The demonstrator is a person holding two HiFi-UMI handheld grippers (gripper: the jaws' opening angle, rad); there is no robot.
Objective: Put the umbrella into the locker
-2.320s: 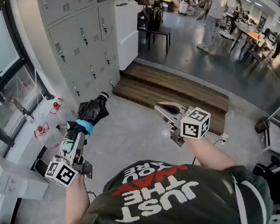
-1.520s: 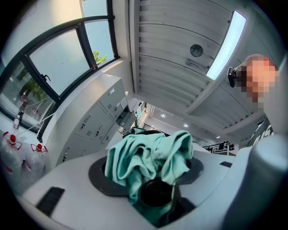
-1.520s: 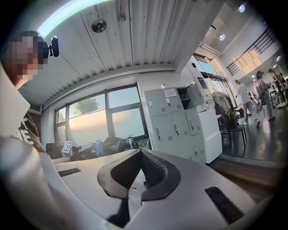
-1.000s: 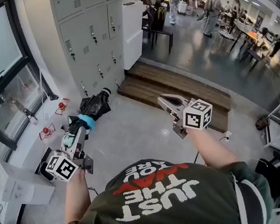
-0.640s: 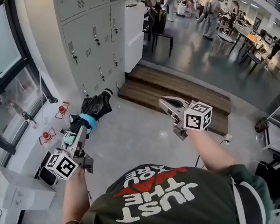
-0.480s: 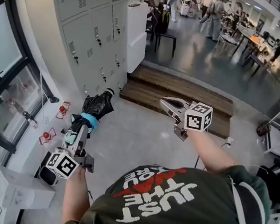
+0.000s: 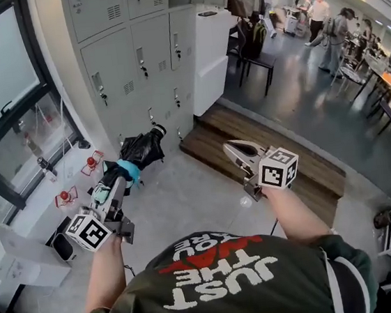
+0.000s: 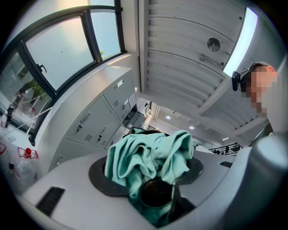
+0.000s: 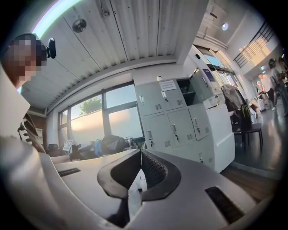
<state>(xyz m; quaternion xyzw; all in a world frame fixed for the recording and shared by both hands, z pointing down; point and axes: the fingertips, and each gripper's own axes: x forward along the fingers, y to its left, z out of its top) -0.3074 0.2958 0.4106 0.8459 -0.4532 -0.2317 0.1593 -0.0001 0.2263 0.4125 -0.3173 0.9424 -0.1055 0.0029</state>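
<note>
The folded umbrella (image 7: 141,150) is black with a teal sleeve near its handle; it points away toward the lockers (image 7: 143,50). My left gripper (image 7: 116,183) is shut on its handle end, with the teal fabric (image 8: 150,156) bunched between the jaws in the left gripper view. My right gripper (image 7: 231,148) is held out level to the right with its jaws together and nothing in them (image 9: 141,155). The right gripper view shows the umbrella (image 9: 113,143) to the left and one upper locker door standing open (image 9: 188,92). The grey lockers fill the wall ahead.
A white cabinet (image 7: 209,54) stands next to the lockers. A wooden step (image 7: 279,151) runs across the floor on the right. A black chair with a bag (image 7: 254,49) and several people are farther back. Windows (image 7: 7,103) and small red items (image 7: 90,162) line the left wall.
The person has walked closer to the lockers, which now look nearer and larger. Both grippers came along in the same pose, the left still gripping the umbrella.
</note>
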